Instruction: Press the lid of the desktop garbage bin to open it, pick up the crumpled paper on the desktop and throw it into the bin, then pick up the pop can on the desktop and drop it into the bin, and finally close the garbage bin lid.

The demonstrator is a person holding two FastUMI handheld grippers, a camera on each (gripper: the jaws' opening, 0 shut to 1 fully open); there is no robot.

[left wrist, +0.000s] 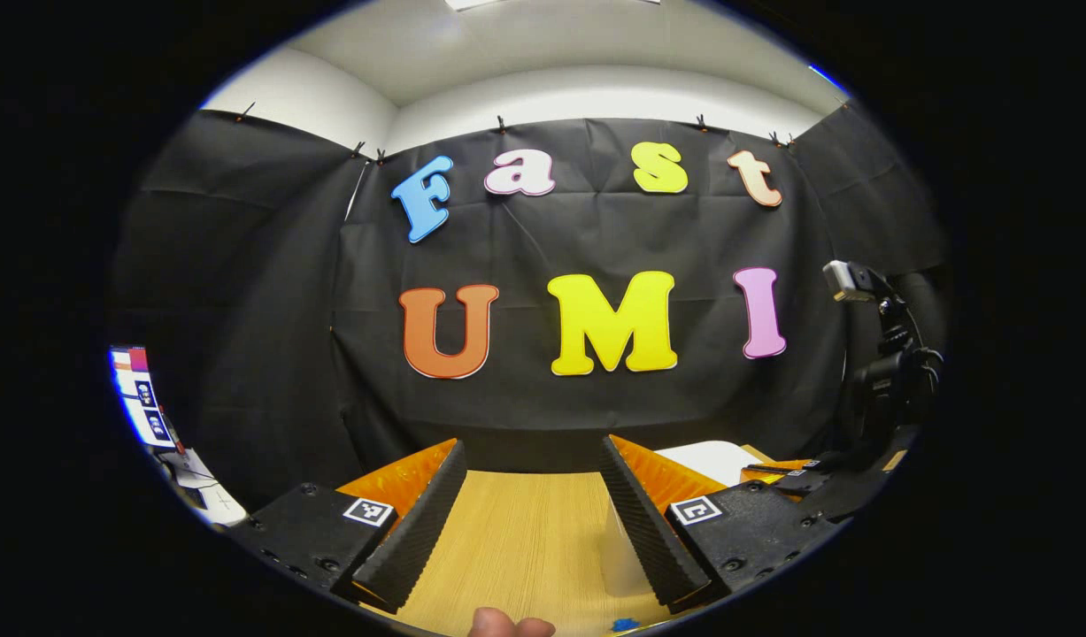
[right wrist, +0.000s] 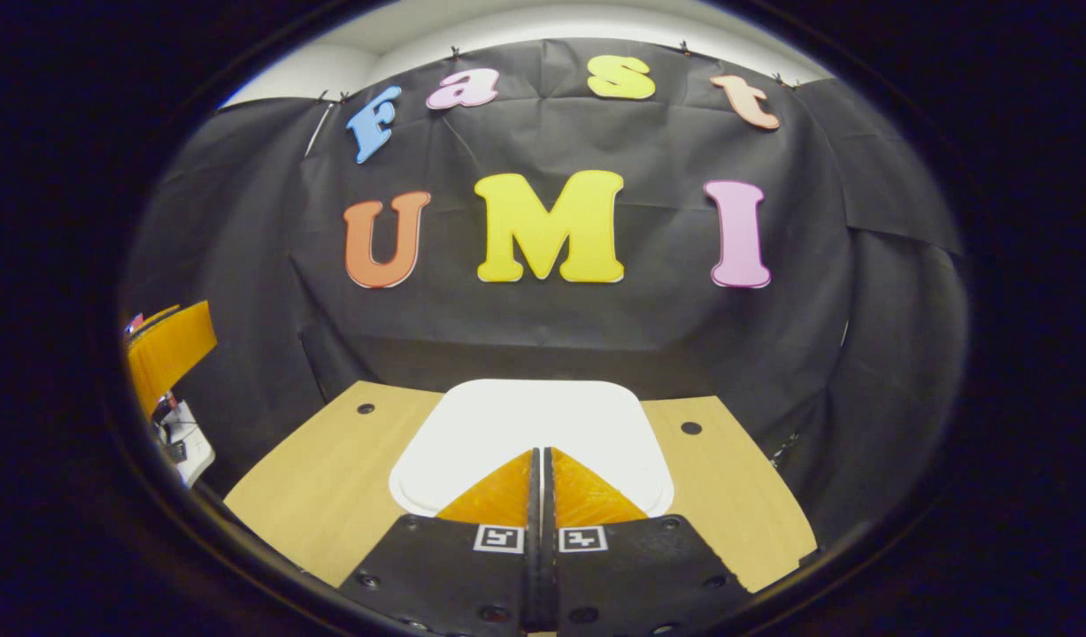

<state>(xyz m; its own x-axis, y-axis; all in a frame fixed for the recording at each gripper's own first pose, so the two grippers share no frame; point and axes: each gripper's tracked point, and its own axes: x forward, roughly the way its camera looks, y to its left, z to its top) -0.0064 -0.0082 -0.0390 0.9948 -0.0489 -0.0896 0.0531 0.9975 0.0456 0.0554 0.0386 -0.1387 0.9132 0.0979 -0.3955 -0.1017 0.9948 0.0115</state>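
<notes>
My right gripper (right wrist: 540, 460), fingers together on nothing, sits directly over the near edge of the white bin lid (right wrist: 525, 425). My left gripper (left wrist: 532, 504), fingers apart, is left of the lid.

Bare table (left wrist: 525, 540) lies between open fingers; the white bin lid (right wrist: 525, 425) blocks ahead.

White bin lid (right wrist: 525, 425) lies flat, apparently closed, on the wooden desktop (right wrist: 330, 478).
</notes>
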